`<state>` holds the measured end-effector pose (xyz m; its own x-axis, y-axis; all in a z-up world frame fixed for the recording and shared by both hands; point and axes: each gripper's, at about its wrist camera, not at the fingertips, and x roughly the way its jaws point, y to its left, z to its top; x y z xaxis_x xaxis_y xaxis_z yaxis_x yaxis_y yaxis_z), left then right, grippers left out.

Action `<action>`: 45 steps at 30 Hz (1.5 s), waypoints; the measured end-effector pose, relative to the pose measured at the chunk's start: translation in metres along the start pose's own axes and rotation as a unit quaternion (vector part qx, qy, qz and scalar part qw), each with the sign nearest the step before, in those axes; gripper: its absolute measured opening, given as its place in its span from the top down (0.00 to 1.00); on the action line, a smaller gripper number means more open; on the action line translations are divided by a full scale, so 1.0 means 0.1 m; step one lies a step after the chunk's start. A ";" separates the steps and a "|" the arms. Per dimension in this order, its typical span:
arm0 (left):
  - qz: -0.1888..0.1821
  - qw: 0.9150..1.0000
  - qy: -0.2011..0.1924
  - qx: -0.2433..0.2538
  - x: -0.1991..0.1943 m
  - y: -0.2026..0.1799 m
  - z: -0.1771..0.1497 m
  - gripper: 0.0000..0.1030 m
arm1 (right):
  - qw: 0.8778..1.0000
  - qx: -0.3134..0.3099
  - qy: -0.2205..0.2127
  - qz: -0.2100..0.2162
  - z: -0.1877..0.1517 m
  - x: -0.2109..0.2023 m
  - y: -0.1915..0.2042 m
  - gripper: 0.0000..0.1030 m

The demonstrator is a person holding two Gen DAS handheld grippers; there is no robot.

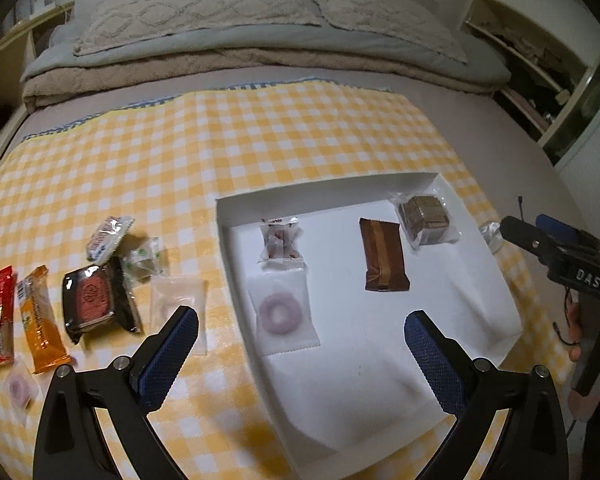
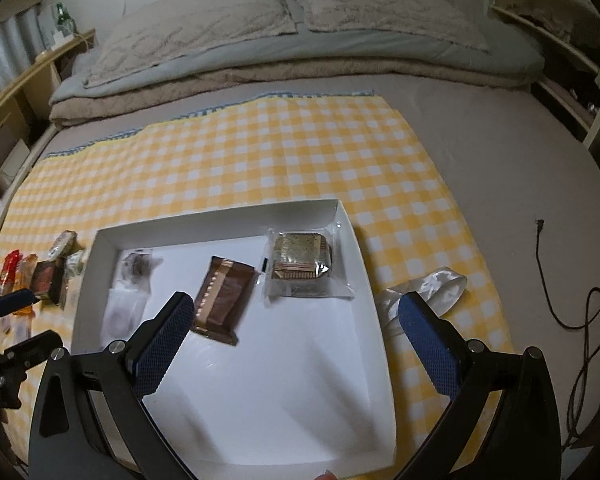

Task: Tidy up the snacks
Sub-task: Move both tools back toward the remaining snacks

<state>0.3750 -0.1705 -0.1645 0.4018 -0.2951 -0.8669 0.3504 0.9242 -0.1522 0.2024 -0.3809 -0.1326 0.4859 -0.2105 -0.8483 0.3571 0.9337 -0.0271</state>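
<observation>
I see both tongs spread wide and empty: my left tongs hover over the white tray beside the pink ring snack, my right tongs above the brown wrapper. More snacks lie on the checked cloth.

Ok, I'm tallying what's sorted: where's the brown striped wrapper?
The brown striped wrapper lies inside the white tray, right of centre in the left wrist view, between the clear date packet and the boxed cake.

"DAS" on the right gripper
</observation>
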 end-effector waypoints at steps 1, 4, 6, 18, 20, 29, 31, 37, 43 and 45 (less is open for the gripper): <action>0.002 1.000 -0.004 0.000 -0.06 0.02 -0.02 0.00 | 1.000 0.000 -0.004 0.003 -0.01 -0.05 0.02 0.00; 0.006 1.000 -0.018 -0.005 -0.24 0.07 -0.05 0.00 | 1.000 0.001 -0.017 0.011 -0.03 -0.20 0.08 0.00; 0.007 1.000 -0.027 -0.011 -0.36 0.12 -0.08 0.00 | 1.000 0.003 -0.027 0.016 -0.05 -0.30 0.12 0.00; 0.035 0.995 -0.081 -0.038 -1.17 0.54 -0.34 0.00 | 0.997 -0.007 -0.063 0.035 -0.10 -0.67 0.47 0.00; 0.045 0.994 -0.086 -0.040 -1.27 0.61 -0.40 0.00 | 0.997 -0.014 -0.067 0.041 -0.10 -0.72 0.56 0.00; 0.091 0.990 -0.095 -0.052 -1.64 1.00 -0.65 0.00 | 0.993 -0.046 -0.078 0.080 -0.09 -0.80 1.11 0.00; 0.099 0.988 -0.098 -0.060 -1.72 1.10 -0.70 0.00 | 0.992 -0.053 -0.079 0.089 -0.09 -0.79 1.26 0.00; 0.120 0.985 -0.103 -0.070 -1.88 1.35 -0.80 0.00 | 0.989 -0.067 -0.074 0.113 -0.13 -0.74 1.64 0.00; 0.142 0.982 -0.101 -0.070 -1.96 1.61 -0.92 0.00 | 0.987 -0.085 -0.055 0.122 -0.20 -0.57 2.06 0.00; 0.149 0.981 -0.098 -0.074 -1.97 1.71 -0.97 0.00 | 0.986 -0.101 -0.048 0.120 -0.23 -0.51 2.21 0.00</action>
<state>0.2737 0.0691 -0.0662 0.6284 -0.0347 -0.7771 0.0715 0.9974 0.0133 0.2382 -0.1568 -0.1073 0.6137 0.0064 -0.7895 0.0607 0.9966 0.0553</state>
